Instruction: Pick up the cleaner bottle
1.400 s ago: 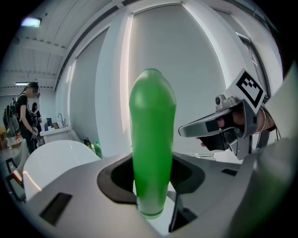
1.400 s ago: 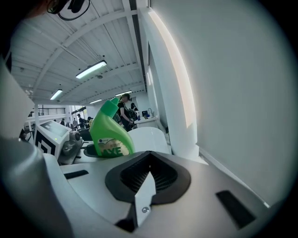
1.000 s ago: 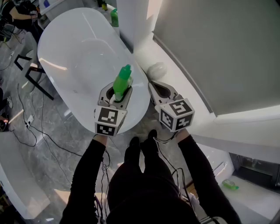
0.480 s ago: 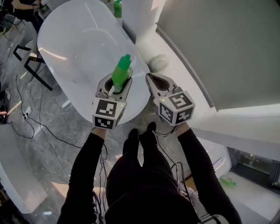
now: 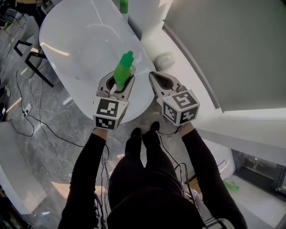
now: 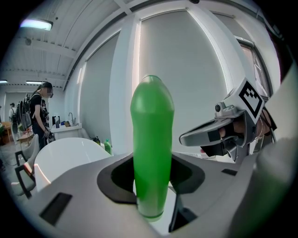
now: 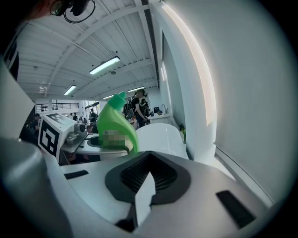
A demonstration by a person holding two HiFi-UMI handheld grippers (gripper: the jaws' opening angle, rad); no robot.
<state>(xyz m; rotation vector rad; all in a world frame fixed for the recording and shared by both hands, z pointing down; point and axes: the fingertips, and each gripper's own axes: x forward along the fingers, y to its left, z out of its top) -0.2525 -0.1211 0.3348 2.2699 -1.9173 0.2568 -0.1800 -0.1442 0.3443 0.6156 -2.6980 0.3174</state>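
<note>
Your L gripper (image 5: 118, 87) clamps the green cleaner bottle (image 5: 124, 67) low so it rides upright; R gripper (image 5: 153, 77) fingers (image 5: 163, 89) shut, empty.

Cleaner bottle (image 5: 124, 71): bright green all over. Left gripper (image 5: 118, 81) and right gripper (image 5: 153, 76): light grey bodies; the jaws carry dark grey, ribbed inner pads (image 7: 148, 175). Each marker cube (image 5: 107, 114) is white with black square patterns. Bathtub (image 5: 76, 40): glossy white. Floor (image 5: 44, 147): grey marble with pale veining, crossed by black cables (image 5: 31, 127). Sleeves (image 5: 85, 179): black. Second bottle (image 5: 124, 5) beyond the bathtub: green. Wall panel (image 5: 232, 44): flat grey.
</note>
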